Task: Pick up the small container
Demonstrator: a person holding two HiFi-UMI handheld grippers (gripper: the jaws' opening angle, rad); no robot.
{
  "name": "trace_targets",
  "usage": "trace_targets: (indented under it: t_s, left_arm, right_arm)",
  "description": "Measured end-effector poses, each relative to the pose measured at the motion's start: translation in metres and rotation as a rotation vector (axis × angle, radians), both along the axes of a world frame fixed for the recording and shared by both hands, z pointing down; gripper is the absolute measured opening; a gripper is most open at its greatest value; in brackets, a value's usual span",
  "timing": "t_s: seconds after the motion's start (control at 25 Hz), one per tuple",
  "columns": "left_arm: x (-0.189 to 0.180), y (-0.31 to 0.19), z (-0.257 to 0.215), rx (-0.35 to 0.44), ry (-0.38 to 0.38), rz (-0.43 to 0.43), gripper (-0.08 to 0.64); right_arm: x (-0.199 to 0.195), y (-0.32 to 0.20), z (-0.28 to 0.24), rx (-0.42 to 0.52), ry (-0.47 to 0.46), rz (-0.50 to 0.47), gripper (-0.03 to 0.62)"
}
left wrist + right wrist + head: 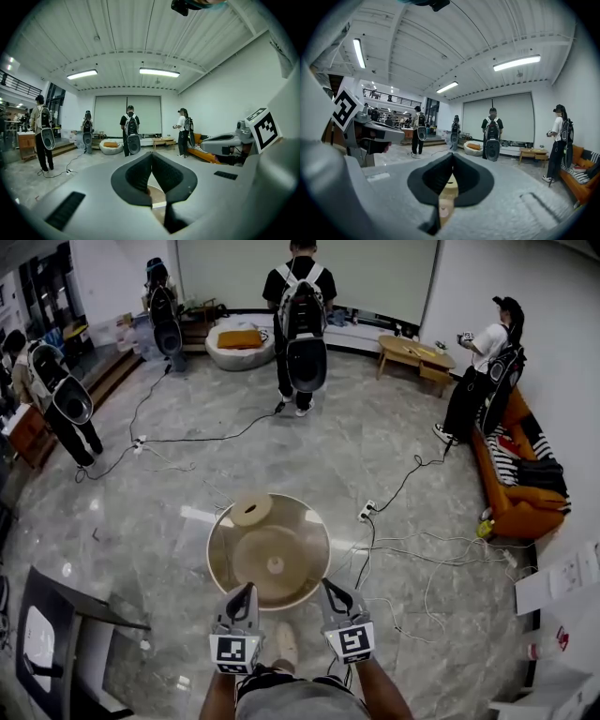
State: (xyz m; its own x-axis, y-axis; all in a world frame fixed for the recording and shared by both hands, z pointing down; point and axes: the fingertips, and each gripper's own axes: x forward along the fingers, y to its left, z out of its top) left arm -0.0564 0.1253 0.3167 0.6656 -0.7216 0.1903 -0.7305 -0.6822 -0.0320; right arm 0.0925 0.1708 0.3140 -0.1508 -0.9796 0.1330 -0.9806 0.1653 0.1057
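A small, round, beige container [251, 510] sits on the far left part of a round wooden table [217, 559]. In the head view both grippers hover side by side at the table's near edge and point toward it. The left gripper [248, 590] is shut with nothing in it, its jaws meeting at the tip in the left gripper view [151, 153]. The right gripper [328, 585] is also shut and empty, as the right gripper view [453, 154] shows. The container lies well beyond both tips, nearer the left one.
Cables and a power strip [367, 511] trail over the stone floor right of the table. A dark frame [56, 634] stands at the lower left. An orange sofa [520, 493] lines the right wall. Several people with backpacks [305, 329] stand farther off.
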Motion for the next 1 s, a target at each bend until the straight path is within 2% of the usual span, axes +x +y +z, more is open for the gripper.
trace_targets:
  t_s: [0.4, 0.68, 1.0]
  left_arm:
    - [0.008, -0.106, 0.018, -0.018, -0.016, 0.010, 0.018]
    - [0.009, -0.150, 0.045, -0.051, -0.034, -0.013, 0.018]
    - [0.016, -0.195, 0.098, -0.097, -0.051, -0.070, 0.018]
  right_arm:
    - [0.009, -0.115, 0.015, -0.022, 0.010, -0.014, 0.000]
    - [0.014, -0.166, 0.031, -0.046, 0.026, -0.049, 0.000]
    - [0.018, -0.218, 0.083, -0.117, 0.008, -0.112, 0.000]
